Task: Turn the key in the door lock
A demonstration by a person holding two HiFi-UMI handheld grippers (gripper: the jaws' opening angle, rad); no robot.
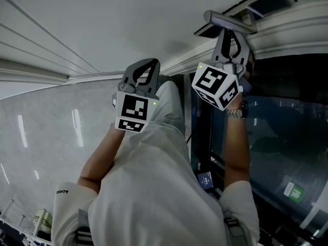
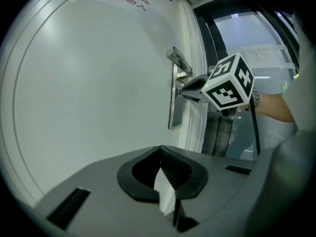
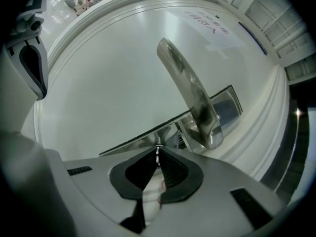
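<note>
The right gripper is pinching the key, its jaws narrowed tight onto it, with the key sitting in the lock plate just below the door handle. The left gripper is hovering back from the white door, its jaws pressed together on nothing.

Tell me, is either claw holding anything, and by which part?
The right gripper pinches the key by its protruding end, at the jaw tips. The left gripper holds nothing, jaws together.

White door, chrome handle, grey right gripper w/ b&w cube.
</note>
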